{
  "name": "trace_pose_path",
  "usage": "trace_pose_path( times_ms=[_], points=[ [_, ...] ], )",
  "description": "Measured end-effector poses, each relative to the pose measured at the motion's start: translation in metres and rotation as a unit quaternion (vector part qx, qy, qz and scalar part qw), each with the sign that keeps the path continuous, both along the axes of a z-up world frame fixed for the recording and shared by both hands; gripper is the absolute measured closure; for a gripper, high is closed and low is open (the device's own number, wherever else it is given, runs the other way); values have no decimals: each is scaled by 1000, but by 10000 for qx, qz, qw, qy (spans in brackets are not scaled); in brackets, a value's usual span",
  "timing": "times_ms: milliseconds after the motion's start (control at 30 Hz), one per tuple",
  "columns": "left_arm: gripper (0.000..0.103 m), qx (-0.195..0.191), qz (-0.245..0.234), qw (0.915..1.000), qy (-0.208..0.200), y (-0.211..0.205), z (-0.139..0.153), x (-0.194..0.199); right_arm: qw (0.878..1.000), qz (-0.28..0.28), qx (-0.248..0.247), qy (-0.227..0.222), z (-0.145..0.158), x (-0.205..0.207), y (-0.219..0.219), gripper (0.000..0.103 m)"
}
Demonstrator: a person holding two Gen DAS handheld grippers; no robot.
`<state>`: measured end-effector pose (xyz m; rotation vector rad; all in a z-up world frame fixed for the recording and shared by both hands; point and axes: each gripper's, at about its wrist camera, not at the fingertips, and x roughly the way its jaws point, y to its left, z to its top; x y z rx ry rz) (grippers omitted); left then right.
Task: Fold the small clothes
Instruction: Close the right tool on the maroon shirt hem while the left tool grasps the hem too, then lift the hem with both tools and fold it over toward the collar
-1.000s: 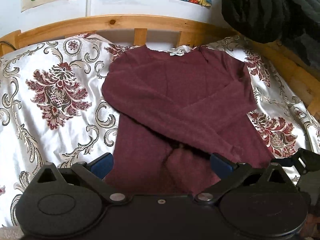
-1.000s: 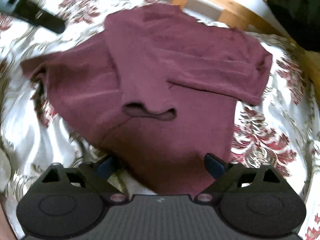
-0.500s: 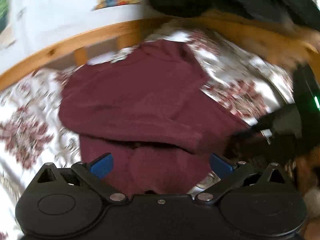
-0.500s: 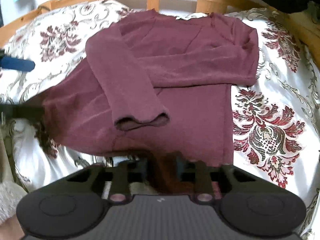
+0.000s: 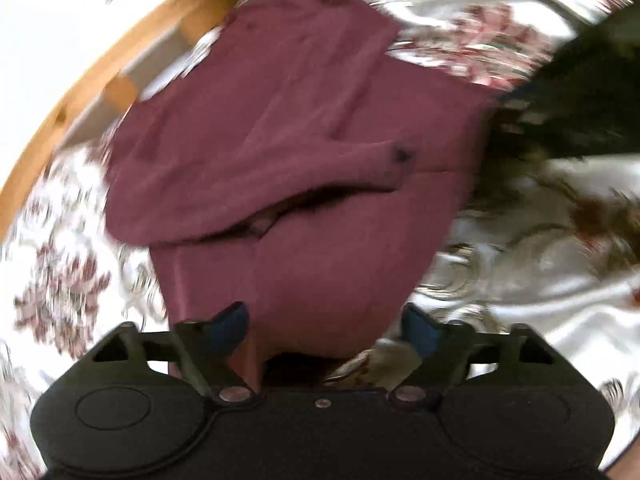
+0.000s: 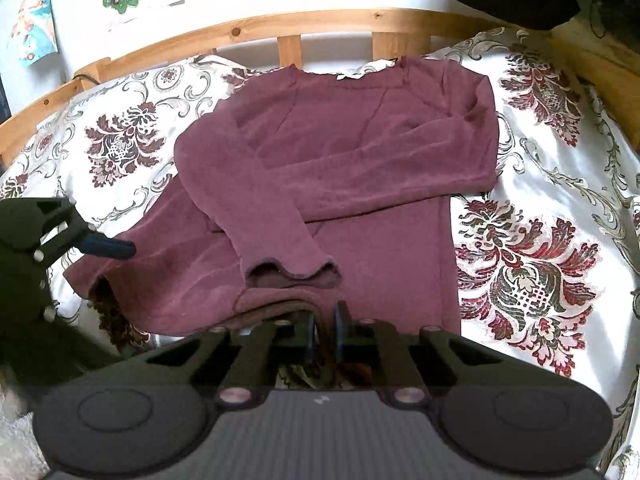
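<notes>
Floral bedspread (image 6: 560,152) bears a maroon top (image 6: 360,152); right gripper (image 6: 322,332) fingers pinch its hem, left gripper (image 5: 324,326) fingers, just narrowing, spread.

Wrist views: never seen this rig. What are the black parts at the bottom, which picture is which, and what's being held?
No robot arm here: a person holds a two-finger tool in each hand, and each tool has a fisheye camera looking forward along its fingers. The black parts at the bottom are the tool itself.

The sharp picture is from the right hand. A dark red long-sleeved knit top lies on a white bedspread with a red floral pattern, with a wooden bed rail behind it. Both sleeves are folded across the chest. The right tool has just closed and pinches the top's near hem.

The blurred picture is from the left hand. The left tool straddles the hem's other corner; its jaws have been closing but do not yet press the cloth. It also appears at the left edge of the right-hand picture.
</notes>
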<state>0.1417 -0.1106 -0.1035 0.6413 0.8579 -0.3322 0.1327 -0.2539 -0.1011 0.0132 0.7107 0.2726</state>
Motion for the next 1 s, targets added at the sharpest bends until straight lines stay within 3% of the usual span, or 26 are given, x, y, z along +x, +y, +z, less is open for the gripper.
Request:
trace_pose_path(
  times_ms=[67,167,233,300,433,767,867,933,1000],
  points=[
    [34,-421,284,9986,135,16,6,8,10000,-65,-35,-56,1,0,0,94],
    [60,-769,708,9945,41,34,15,11,9993,-256,-95,-271,7,-3,-2,96],
    [68,-906,1028,9906,-9,45,18,14,9986,-379,-50,-377,10,-5,-6,96],
    [84,-1160,1318,9845,-24,57,23,17,9976,-507,7,-470,13,-6,-11,96],
    [91,-1548,1742,9718,-358,75,34,17,9962,-612,16,-625,18,-9,-15,96],
    [92,-2029,2235,9498,-829,97,50,14,9958,-721,-130,-550,15,-7,-18,95],
    [92,-2161,2370,9423,-962,104,52,13,9958,-775,-414,-242,7,-2,-17,92],
    [95,-2209,2471,9377,-1045,107,54,13,9937,-860,-670,249,-6,7,-18,87],
    [95,-2299,2529,9340,-1038,110,55,14,9916,-914,-531,746,-20,15,-25,81]
  ],
)
